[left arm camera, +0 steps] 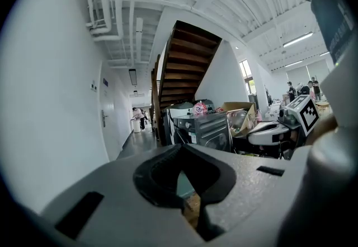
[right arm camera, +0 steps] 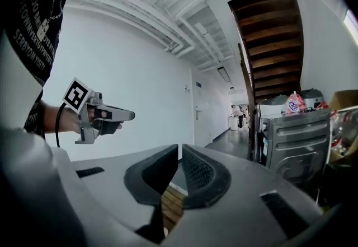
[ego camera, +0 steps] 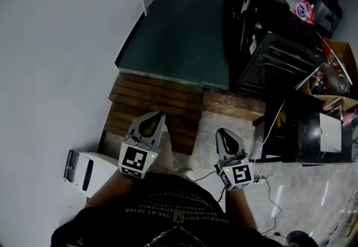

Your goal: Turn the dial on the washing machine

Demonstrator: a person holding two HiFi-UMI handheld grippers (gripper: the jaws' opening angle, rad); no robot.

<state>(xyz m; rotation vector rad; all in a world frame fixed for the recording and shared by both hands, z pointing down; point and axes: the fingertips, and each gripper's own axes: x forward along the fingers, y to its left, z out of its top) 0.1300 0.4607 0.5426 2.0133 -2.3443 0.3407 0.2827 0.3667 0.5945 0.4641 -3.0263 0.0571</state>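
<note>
Dark appliances [ego camera: 268,55] stand crowded at the right of the head view, and I cannot make out a dial on any of them. The same appliances show grey in the left gripper view [left arm camera: 204,128] and the right gripper view [right arm camera: 293,145], some way ahead. My left gripper [ego camera: 156,114] [left arm camera: 180,149] is held close to my body, shut and empty. My right gripper [ego camera: 224,131] [right arm camera: 180,148] hangs beside it, its jaws drawn to a thin slit with nothing between them. Each gripper sees the other: the left gripper [right arm camera: 130,113], the right gripper [left arm camera: 251,135].
Wooden steps [ego camera: 151,103] lie just ahead of the grippers, with a dark green floor [ego camera: 179,27] beyond. A white wall runs along the left, with a white box [ego camera: 84,170] at its foot. A cardboard box [ego camera: 335,72] and cables [ego camera: 268,195] clutter the right. A person [left arm camera: 137,117] stands far down the corridor.
</note>
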